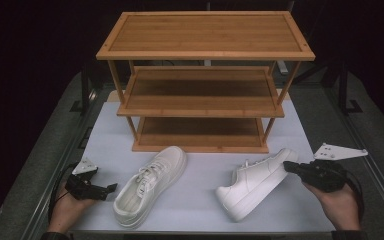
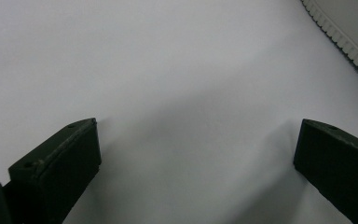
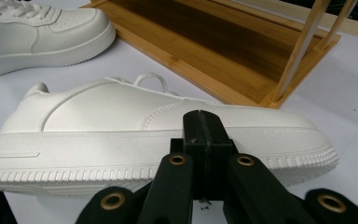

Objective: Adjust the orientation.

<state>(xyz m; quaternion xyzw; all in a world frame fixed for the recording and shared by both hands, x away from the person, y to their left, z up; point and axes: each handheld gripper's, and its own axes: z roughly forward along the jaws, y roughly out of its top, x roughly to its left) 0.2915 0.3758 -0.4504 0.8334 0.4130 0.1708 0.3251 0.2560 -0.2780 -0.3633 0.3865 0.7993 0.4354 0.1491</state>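
Two white sneakers lie on a pale, smooth mat (image 1: 200,200) before a three-tier bamboo rack (image 1: 205,80). At about 8 o'clock on the mat the left gripper (image 1: 111,188) rests in the person's left hand (image 1: 67,210), its jaws spread wide with nothing between them; in the left gripper view its flat black pads (image 2: 72,154) hover over bare mat, and a ribbed sole edge crosses the corner at 1 o'clock. Just beside it, the left shoe (image 1: 150,185) sits upright, toe toward 1 o'clock, laced, its leather matte and softly rounded. A strip of open mat separates it from the right shoe (image 1: 255,182), which is tipped on its side at about 5 o'clock, the smooth sole facing the person. The right gripper (image 1: 289,167), held in the right hand (image 1: 337,205), has its jaws clenched together, with their tips against the toe end; whether they pinch the shoe cannot be told. The right gripper view shows the closed jaws before the grooved rubber sidewall. The rack's lowest shelf, flat-slatted with a raised lip, stands open just behind both shoes, near the mat's far edge.
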